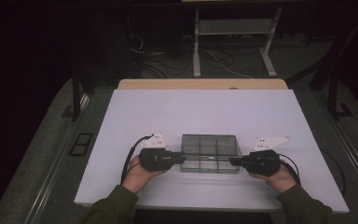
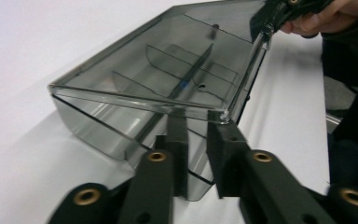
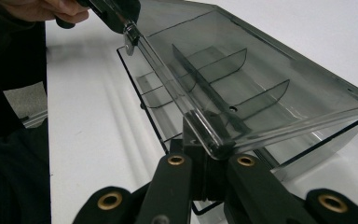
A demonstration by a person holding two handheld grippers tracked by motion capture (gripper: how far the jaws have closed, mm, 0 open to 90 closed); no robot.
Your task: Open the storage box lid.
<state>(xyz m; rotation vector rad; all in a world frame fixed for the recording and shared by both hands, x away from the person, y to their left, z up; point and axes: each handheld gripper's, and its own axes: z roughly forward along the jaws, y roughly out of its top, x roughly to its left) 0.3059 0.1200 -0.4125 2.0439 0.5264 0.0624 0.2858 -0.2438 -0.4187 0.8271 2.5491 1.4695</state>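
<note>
High view is showing a person sitting at a white desk (image 1: 205,112) with a claw in each hand. A see-through grey box (image 1: 209,145) with little walls inside is sitting on the desk, close to the person, right between the two claws. The left claw (image 1: 181,158) is reaching in at the box's left front corner, and the right claw (image 1: 233,161) is reaching in at its right front corner.

The box's lid (image 2: 168,70) is lying over the box, but it is not shutting flat. Its front edge is standing a little above the box, so a thin gap is showing all along the front.

In the left gripper view, the left claw (image 2: 196,128) is sitting at the lid's corner with its jaws a little apart. They are not squeezing the lid; a gap is showing between them, and the corner is sitting just at the tips. In the right gripper view, the right claw (image 3: 214,144) is pinching the other front corner of the lid (image 3: 261,79), its jaws pressed tight on the edge.

So the job looks like it is only starting or nearly ending: the lid is just cracked. I cannot tell if the person is lifting it or putting it down. The little rooms inside the box look empty.
</note>
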